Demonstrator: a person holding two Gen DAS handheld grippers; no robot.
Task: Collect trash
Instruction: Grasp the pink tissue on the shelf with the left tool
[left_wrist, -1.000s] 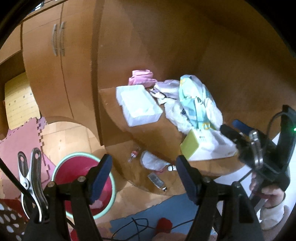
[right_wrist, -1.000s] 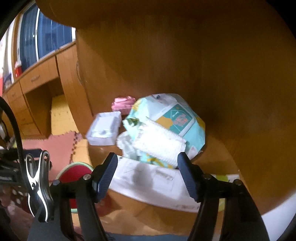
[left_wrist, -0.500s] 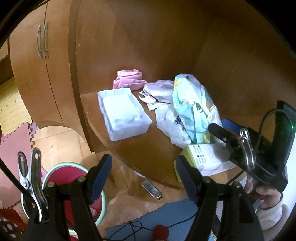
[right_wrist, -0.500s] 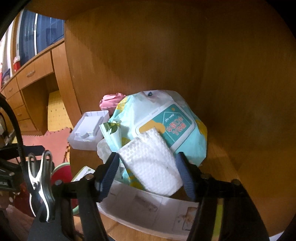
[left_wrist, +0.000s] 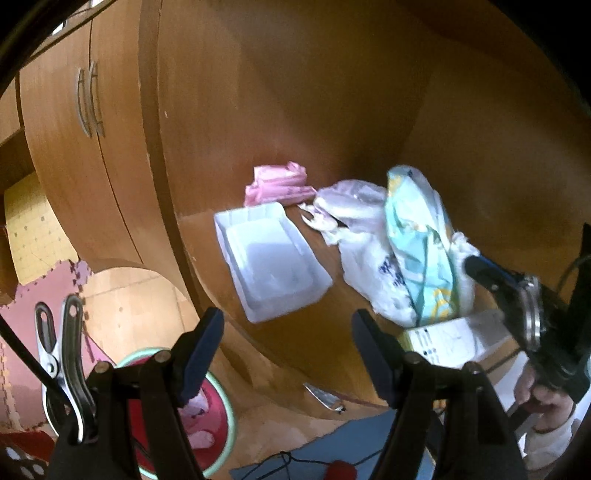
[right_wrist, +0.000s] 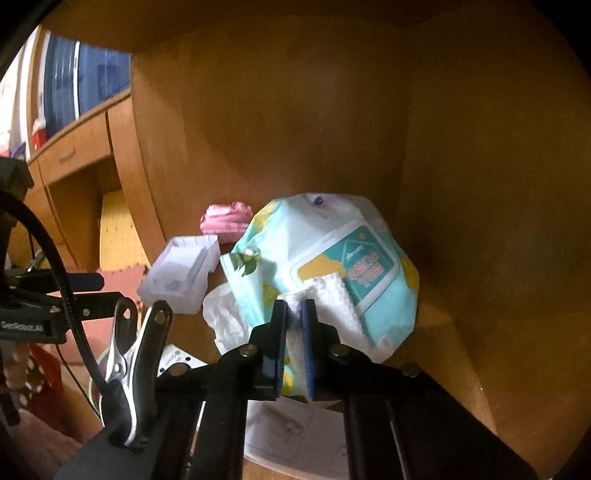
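Observation:
A teal and white wet-wipe pack (right_wrist: 332, 258) lies on the wooden corner shelf (left_wrist: 325, 332), a white wipe (right_wrist: 332, 295) hanging out of its flap. My right gripper (right_wrist: 294, 310) is shut on the lower edge of that wipe. In the left wrist view the pack (left_wrist: 417, 251) stands on edge beside a crumpled white plastic bag (left_wrist: 365, 266), and the right gripper's fingers (left_wrist: 487, 275) reach it from the right. My left gripper (left_wrist: 288, 332) hangs open over the shelf's front edge, holding nothing.
A white plastic tray (left_wrist: 269, 262) and a pink packet (left_wrist: 277, 182) lie at the shelf's back left. A white and yellow box (left_wrist: 447, 338) sits on paper near the front. Below stands a red basin (left_wrist: 207, 410) with a green rim. A hand (left_wrist: 546, 406) grips the right tool.
My right gripper moved up to the pack and its jaws closed on the white wipe. The left gripper drifted closer over the shelf, still open.

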